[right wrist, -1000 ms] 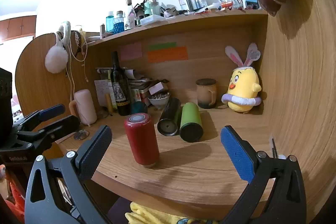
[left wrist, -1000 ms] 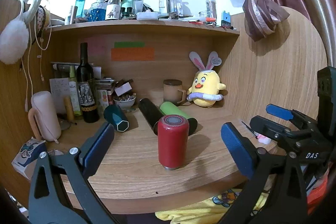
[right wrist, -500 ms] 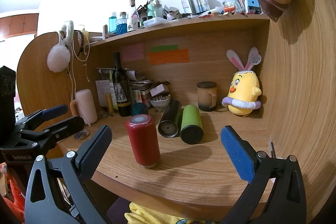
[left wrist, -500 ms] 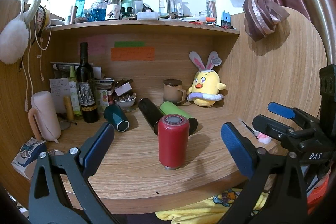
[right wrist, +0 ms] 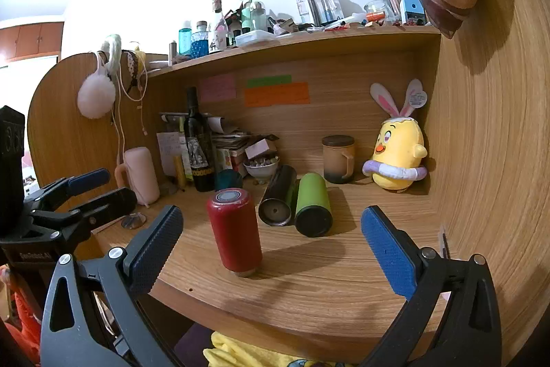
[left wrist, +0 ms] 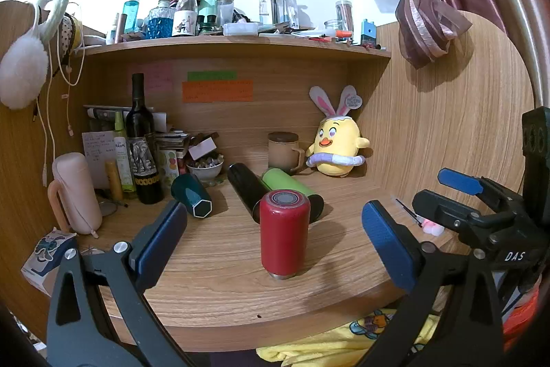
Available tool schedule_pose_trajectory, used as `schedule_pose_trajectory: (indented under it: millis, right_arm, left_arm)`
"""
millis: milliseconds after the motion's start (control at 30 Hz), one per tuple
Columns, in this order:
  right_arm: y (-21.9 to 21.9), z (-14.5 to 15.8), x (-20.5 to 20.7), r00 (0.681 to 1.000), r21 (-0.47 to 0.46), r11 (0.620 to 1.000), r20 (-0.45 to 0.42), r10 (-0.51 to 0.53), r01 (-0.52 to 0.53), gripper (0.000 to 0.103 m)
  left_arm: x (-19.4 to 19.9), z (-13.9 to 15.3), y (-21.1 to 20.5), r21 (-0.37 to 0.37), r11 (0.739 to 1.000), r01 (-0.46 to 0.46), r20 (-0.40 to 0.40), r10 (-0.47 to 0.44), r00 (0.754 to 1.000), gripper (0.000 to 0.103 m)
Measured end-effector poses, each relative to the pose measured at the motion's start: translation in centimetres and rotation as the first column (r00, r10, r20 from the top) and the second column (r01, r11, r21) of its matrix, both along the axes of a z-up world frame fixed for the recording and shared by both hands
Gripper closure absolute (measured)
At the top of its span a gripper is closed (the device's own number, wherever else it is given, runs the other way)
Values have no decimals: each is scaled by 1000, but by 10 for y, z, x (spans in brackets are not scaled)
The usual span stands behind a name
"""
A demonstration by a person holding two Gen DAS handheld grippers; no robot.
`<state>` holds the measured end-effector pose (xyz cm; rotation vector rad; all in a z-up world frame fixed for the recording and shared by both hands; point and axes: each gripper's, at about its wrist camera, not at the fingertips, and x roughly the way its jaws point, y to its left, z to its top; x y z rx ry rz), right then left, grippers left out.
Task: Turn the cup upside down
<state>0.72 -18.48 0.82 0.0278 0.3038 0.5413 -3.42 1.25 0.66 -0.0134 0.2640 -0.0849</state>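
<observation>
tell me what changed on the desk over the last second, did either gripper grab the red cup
Nothing was grabbed. The right gripper tilted up and eased a little closer, so the red cup sits lower and farther left in its view. The left gripper barely moved. Both sets of jaws stayed wide open, clear of the cup, which stayed standing where it was on the desk, as did the green cup and black cup lying behind it.

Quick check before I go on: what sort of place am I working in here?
Probably a bedroom or dorm desk nook. A wooden desk with a cluttered shelf of toiletry bottles, a plush chick in the corner, and a tied-back curtain. The red cup stands near the front edge.
</observation>
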Motion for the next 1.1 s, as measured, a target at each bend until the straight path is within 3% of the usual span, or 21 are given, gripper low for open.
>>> schedule_pose_trajectory:
  millis: [1100]
  right_arm:
    - [-2,1,1,1000,-1,1000,3,1,-1,0]
  left_arm:
    - [-1,0,-6,-1,1000,26,-14,-26,1000,0]
